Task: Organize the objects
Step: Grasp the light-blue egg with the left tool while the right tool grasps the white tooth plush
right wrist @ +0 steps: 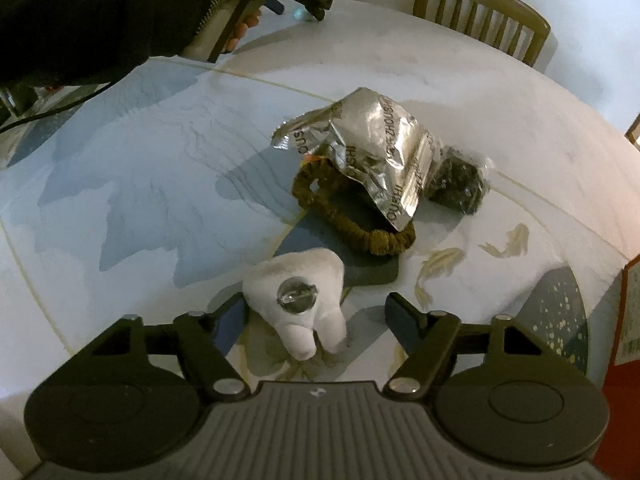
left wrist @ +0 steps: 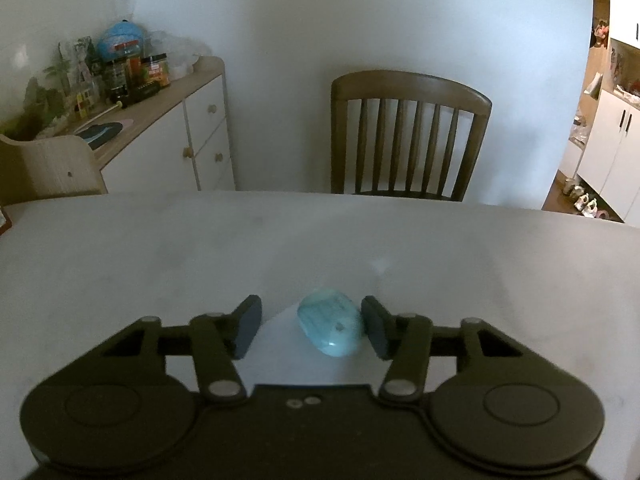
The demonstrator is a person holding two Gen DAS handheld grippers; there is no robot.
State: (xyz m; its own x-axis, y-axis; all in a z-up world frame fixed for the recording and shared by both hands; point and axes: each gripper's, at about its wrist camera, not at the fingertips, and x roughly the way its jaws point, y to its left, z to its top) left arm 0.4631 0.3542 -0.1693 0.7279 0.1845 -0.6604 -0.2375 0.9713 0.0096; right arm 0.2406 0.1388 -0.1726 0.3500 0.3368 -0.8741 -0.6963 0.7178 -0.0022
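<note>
Pale marbled counter [right wrist: 120, 184] carries a crinkled silver foil bag [right wrist: 372, 152], a plush white tooth [right wrist: 298, 304] between the wide-open right gripper [right wrist: 320, 320] fingers, and a smooth turquoise oval stone [left wrist: 331, 322], long axis pointing away, between the open left gripper [left wrist: 312, 330] fingers

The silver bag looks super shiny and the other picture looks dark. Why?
Right wrist view: light glares off the crinkled silver bag, and objects cast hard shadows on the table. Left wrist view: dim and murky, the blue stone the only bright spot between the open fingers of the left gripper, and the table edge bends from the fisheye lens.
</note>
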